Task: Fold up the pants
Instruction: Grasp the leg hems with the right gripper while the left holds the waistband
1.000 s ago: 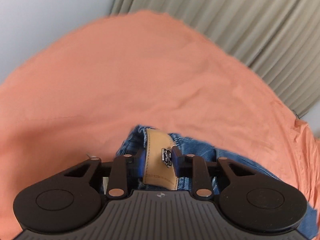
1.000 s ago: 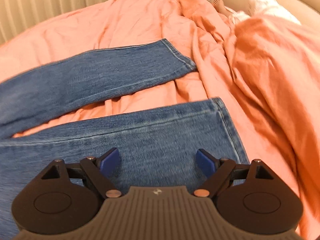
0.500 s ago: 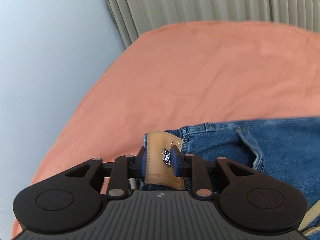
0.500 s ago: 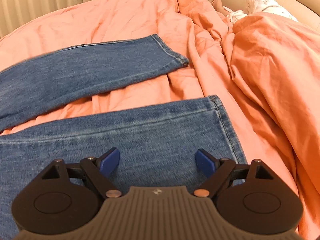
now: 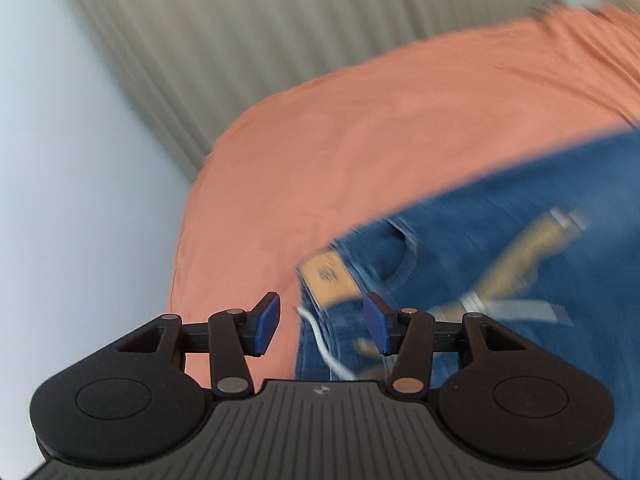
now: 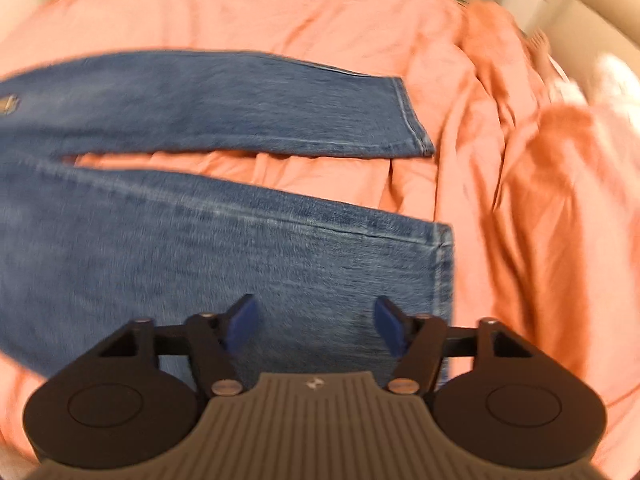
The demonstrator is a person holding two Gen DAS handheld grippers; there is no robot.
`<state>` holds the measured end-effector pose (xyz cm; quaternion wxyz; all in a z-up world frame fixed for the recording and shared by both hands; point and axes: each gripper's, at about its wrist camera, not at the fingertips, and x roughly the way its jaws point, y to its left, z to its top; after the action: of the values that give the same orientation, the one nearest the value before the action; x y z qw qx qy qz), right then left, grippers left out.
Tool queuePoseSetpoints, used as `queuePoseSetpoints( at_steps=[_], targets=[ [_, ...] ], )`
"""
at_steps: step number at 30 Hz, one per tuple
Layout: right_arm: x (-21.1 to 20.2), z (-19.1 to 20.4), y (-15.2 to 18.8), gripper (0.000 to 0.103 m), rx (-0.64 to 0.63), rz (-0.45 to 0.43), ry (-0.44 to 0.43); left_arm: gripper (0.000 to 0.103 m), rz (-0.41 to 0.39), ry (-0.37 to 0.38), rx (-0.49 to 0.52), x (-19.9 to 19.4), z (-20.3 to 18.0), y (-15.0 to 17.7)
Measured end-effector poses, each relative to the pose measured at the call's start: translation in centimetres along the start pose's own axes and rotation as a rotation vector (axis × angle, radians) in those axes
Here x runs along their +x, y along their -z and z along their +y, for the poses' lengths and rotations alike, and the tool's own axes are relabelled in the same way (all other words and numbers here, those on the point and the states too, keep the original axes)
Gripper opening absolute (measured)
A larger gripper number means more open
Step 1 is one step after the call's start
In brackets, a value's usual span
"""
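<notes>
Orange bedsheet (image 5: 380, 132) everywhere, pleated curtain (image 5: 240, 40) behind it, and our blue jeans (image 6: 200, 248) spread flat with both legs pointing at the rumpled duvet (image 6: 552, 184). A second ago our left gripper (image 5: 322, 322) was clamped on the tan leather belt (image 5: 330, 276) at the waistband; now its jaws have just been opening and it's let go, with the belt end lying past the tips. Our right gripper (image 6: 316, 320) was wide over the near leg hem; it's just been narrowing, nothing pinched yet, only denim underneath.
</notes>
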<state>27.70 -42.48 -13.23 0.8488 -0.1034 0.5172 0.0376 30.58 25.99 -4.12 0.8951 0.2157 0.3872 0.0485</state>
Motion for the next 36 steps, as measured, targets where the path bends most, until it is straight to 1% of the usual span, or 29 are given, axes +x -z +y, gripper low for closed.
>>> queuePoseSetpoints(
  at_steps=[2, 4, 5, 7, 10, 14, 16, 18, 21, 26, 27, 28, 29, 31, 33, 36],
  targets=[
    [-0.9, 0.1, 0.3, 0.039, -0.081, 0.017, 0.001, 0.057, 0.014, 0.032, 0.13, -2.2, -1.5, 1.4],
    [-1.6, 0.2, 0.8, 0.03, -0.163, 0.032, 0.021, 0.057, 0.033, 0.07, 0.254, -4.1, -3.3, 3.4],
    [-1.9, 0.3, 1.2, 0.03, -0.204, 0.031, 0.024, 0.057, 0.05, 0.09, 0.305, -4.9, -4.2, 4.4],
    [-2.6, 0.8, 2.5, 0.03, -0.289, 0.001, 0.035, 0.057, 0.087, 0.132, 0.407, -6.3, -6.3, 6.8],
    [-3.6, 1.3, 4.5, 0.031, -0.403, -0.08, 0.039, 0.058, 0.124, 0.162, 0.555, -6.9, -9.0, 10.2],
    [-4.3, 1.8, 5.4, 0.033, -0.45, -0.053, 0.032, 0.06, 0.202, 0.218, 0.695, -6.5, -11.7, 13.5],
    [-4.7, 2.1, 5.5, 0.033, -0.475, -0.034, 0.025, 0.061, 0.228, 0.211, 0.743, -5.7, -12.5, 14.7],
    [-5.0, 2.4, 5.6, 0.033, -0.492, -0.018, 0.027, 0.061, 0.253, 0.202, 0.76, -4.6, -13.2, 15.5],
    [-5.6, 2.6, 5.3, 0.033, -0.518, 0.018, 0.032, 0.061, 0.28, 0.189, 0.747, -3.6, -13.7, 15.8],
    [-8.4, 2.4, 4.1, 0.032, -0.64, 0.107, -0.016, 0.06, 0.292, 0.165, 0.702, -3.0, -14.2, 15.9],
    [-8.9, 2.3, 3.8, 0.033, -0.657, 0.12, -0.023, 0.057, 0.296, 0.162, 0.694, -2.9, -14.2, 15.9],
    [-9.3, 2.3, 3.5, 0.033, -0.671, 0.121, -0.026, 0.05, 0.295, 0.16, 0.69, -2.8, -14.2, 15.7],
    [-9.4, 2.4, 3.5, 0.033, -0.681, 0.11, -0.025, 0.047, 0.289, 0.154, 0.684, -2.9, -14.0, 15.6],
    [-8.9, 3.0, 3.8, 0.033, -0.693, 0.075, -0.022, 0.031, 0.268, 0.123, 0.662, -3.3, -14.0, 15.4],
    [-7.6, 4.0, 4.9, 0.033, -0.717, 0.045, -0.016, 0.026, 0.23, 0.088, 0.644, -4.3, -13.9, 15.1],
    [-5.4, 6.0, 7.3, 0.033, -0.813, 0.019, -0.001, 0.023, 0.191, 0.062, 0.557, -5.6, -13.2, 14.2]
  ],
)
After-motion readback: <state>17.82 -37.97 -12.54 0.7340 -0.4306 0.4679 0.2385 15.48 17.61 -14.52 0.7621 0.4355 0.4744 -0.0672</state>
